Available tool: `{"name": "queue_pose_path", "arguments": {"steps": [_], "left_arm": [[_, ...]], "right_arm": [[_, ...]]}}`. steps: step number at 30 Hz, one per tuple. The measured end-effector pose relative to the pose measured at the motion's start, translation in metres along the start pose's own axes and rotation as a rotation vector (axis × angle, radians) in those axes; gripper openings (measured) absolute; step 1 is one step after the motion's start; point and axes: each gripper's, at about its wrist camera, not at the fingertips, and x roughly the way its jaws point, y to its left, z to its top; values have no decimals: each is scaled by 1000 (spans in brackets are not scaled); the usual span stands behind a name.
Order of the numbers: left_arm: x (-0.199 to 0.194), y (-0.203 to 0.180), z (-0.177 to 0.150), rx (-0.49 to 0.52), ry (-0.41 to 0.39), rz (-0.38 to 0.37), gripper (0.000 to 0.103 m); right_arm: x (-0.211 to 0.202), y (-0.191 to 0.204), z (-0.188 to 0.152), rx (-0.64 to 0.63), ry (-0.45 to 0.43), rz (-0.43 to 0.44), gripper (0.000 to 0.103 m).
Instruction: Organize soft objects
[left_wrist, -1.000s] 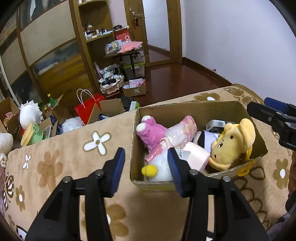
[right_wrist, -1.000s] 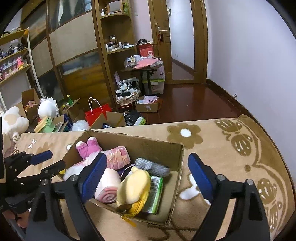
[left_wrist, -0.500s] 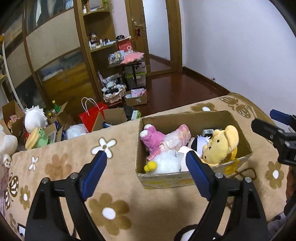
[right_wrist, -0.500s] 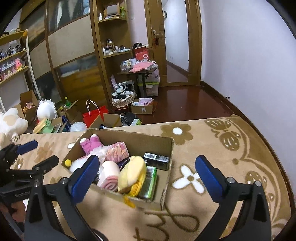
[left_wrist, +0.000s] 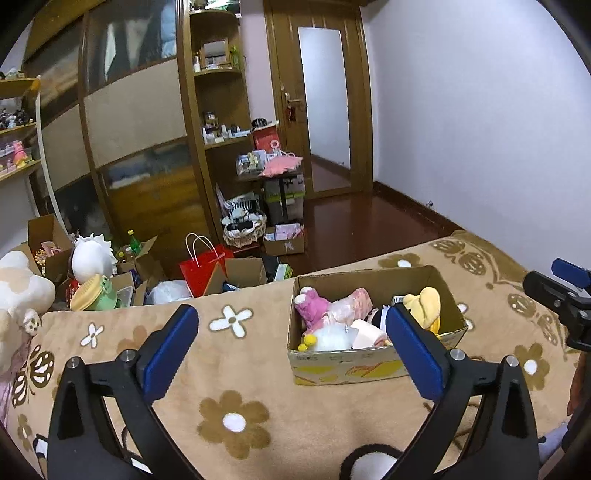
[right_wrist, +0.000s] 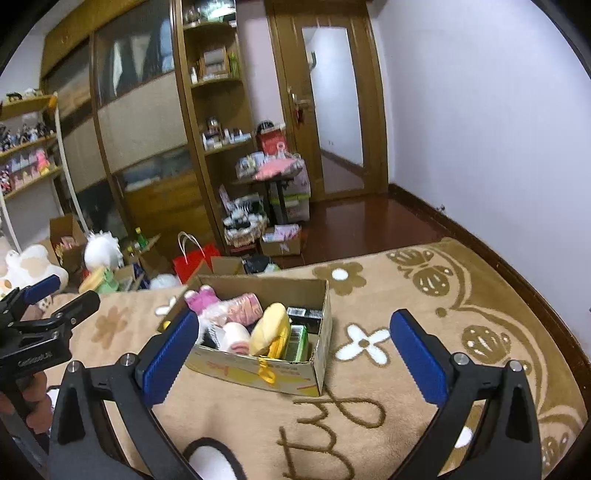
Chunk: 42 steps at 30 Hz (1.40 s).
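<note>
A cardboard box (left_wrist: 343, 363) sits on a tan flowered blanket (left_wrist: 236, 369). It holds a pink plush (left_wrist: 314, 306), a white fluffy plush (left_wrist: 328, 338), a pink roll cushion (left_wrist: 365, 334) and a yellow plush (left_wrist: 424, 301). The box also shows in the right wrist view (right_wrist: 258, 369), with the yellow plush (right_wrist: 269, 328) inside. My left gripper (left_wrist: 291, 350) is open and empty, well back from the box. My right gripper (right_wrist: 291, 354) is open and empty, also back from the box.
Beyond the blanket's far edge lie a red bag (left_wrist: 201, 269), open cartons and plush toys (left_wrist: 92, 258) on the floor. A large cream plush (left_wrist: 18, 295) sits at the left. Wooden shelves (left_wrist: 218, 122) and a door (left_wrist: 325, 110) stand behind.
Both grippers have pulled back and up from the box. The left gripper's jaws have opened wide. The box looks smaller and farther in both views.
</note>
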Motion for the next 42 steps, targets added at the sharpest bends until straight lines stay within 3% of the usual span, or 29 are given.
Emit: {"name": "queue_pose_path", "arguments": {"steps": [6,9,16,42], "left_arm": [[-25,7,-10,-14,-42,-9,101],[-44,10,-15,-11,-92,20,101],[-67,12,-26,-15,-128,27,101],[-44,10,-39,23,-80,30,101]], "right_arm": [[-36,4,-10,-59,-56,-17,103],[-51,6,-16,-77,-77,-27,103],[-73,7,-24,-48,-127,-36,103],[-61,4,-33,-76,-101,-54,103]]}}
